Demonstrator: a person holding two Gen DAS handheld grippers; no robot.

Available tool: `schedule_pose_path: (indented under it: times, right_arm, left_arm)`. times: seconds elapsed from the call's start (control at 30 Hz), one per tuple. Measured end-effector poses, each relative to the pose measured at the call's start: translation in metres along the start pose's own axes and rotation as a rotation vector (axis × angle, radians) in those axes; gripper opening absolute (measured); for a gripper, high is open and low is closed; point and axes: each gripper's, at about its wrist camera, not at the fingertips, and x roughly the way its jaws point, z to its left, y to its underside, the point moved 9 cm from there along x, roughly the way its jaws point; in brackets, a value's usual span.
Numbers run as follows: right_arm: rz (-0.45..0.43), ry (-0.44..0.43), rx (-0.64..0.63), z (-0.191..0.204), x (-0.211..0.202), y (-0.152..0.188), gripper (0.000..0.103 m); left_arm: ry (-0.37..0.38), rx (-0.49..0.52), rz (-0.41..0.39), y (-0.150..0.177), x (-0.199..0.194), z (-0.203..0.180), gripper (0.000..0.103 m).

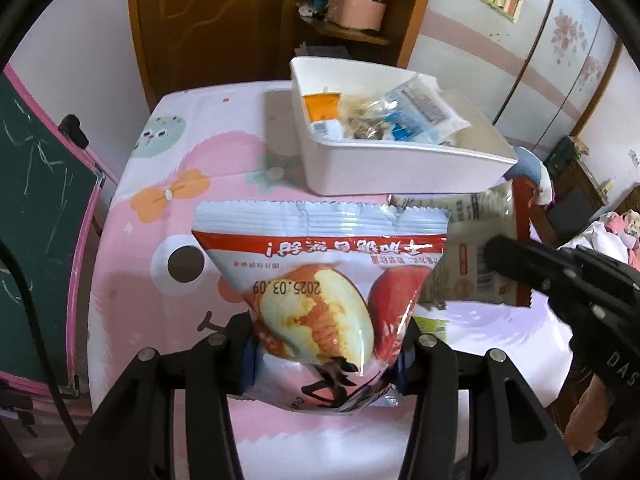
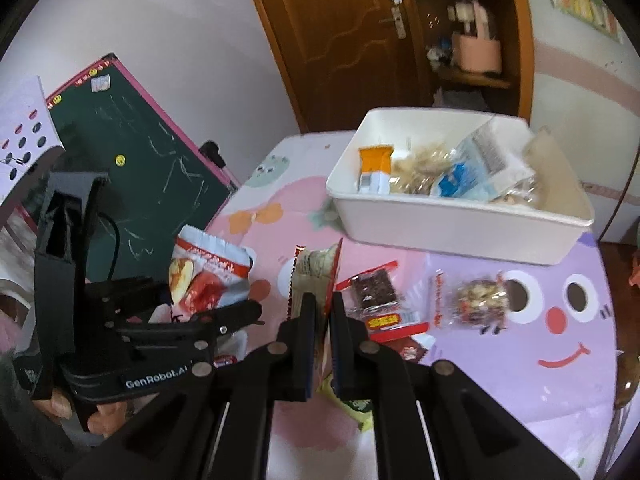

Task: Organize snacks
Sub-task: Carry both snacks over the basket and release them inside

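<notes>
Left gripper: your left gripper (image 1: 324, 354) was clamped on the apple-print bag (image 1: 320, 276), its pads pressing the bag's lower end from both sides; the bag stood up off the tablecloth (image 1: 132, 248), its crimped edge toward twelve o'clock.
Right gripper: your right gripper (image 2: 323, 312) had its jaws nearly together, pinching the cream-and-red packet (image 2: 314, 276) by its lower edge, so the packet rose edge-on toward twelve o'clock.
The two bags: in the left wrist view, the cream-and-red packet sat at three o'clock of the apple-print bag, partly behind it.
White bin: the white bin (image 1: 384, 168) stood on the table at twelve o'clock of both bags, apart from them, already holding an orange packet (image 1: 320, 106), a blue-and-clear pack (image 1: 416, 116) and some clear-wrapped snacks.
Loose snacks: in the right wrist view, a dark bar in a red wrapper (image 2: 378, 296) and a clear nut pack (image 2: 478, 298) lay flat at two to three o'clock of your right gripper.
Green wrapper: a green-edged wrapper (image 2: 360, 406) lay under the right fingers.
</notes>
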Motion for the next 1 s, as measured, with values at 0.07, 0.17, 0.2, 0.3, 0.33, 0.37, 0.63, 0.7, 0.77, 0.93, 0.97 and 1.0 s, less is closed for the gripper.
schedule_pose_path:
  times: [0.07,0.17,0.2,0.3,0.33,0.37,0.63,0.7,0.77,0.93,0.97,1.0]
  right_arm:
    - [-0.034,0.018,0.0,-0.004,-0.014,-0.007,0.006]
    - [-0.094,0.048,0.001,-0.013,-0.038,-0.024,0.006]
    - [-0.119,0.062,0.001,-0.017,-0.048,-0.032,0.006]
    - [-0.192,0.105,-0.01,-0.028,-0.075,-0.06,0.006]
    - [-0.219,0.121,-0.013,-0.032,-0.084,-0.07,0.006]
    - [-0.245,0.134,-0.014,-0.037,-0.095,-0.081,0.006]
    - [-0.406,0.24,-0.065,-0.06,-0.15,-0.156,0.006]
    - [-0.426,0.266,-0.07,-0.066,-0.153,-0.173,0.006]
    - [-0.434,0.279,-0.07,-0.072,-0.152,-0.187,0.006]
    - [-0.44,0.295,-0.054,-0.089,-0.139,-0.221,0.006]
    - [-0.441,0.298,-0.052,-0.091,-0.136,-0.226,0.007]
    - [-0.442,0.301,-0.049,-0.093,-0.133,-0.23,0.007]
  left_arm:
    - [0.008,0.01,-0.015,-0.006,-0.01,-0.009,0.048]
    - [0.006,0.037,-0.059,-0.025,-0.027,-0.023,0.048]
    - [0.001,0.047,-0.075,-0.034,-0.033,-0.027,0.048]
    - [-0.022,0.076,-0.132,-0.066,-0.052,-0.04,0.049]
    - [-0.027,0.083,-0.149,-0.076,-0.057,-0.043,0.049]
    - [-0.033,0.091,-0.168,-0.086,-0.063,-0.046,0.049]
    - [-0.089,0.177,-0.291,-0.161,-0.099,-0.077,0.049]
    - [-0.109,0.197,-0.304,-0.177,-0.099,-0.084,0.049]
    - [-0.128,0.214,-0.311,-0.192,-0.097,-0.09,0.049]
    - [-0.163,0.232,-0.319,-0.232,-0.081,-0.1,0.049]
    - [-0.167,0.234,-0.324,-0.239,-0.077,-0.102,0.049]
    - [-0.172,0.235,-0.329,-0.245,-0.073,-0.102,0.049]
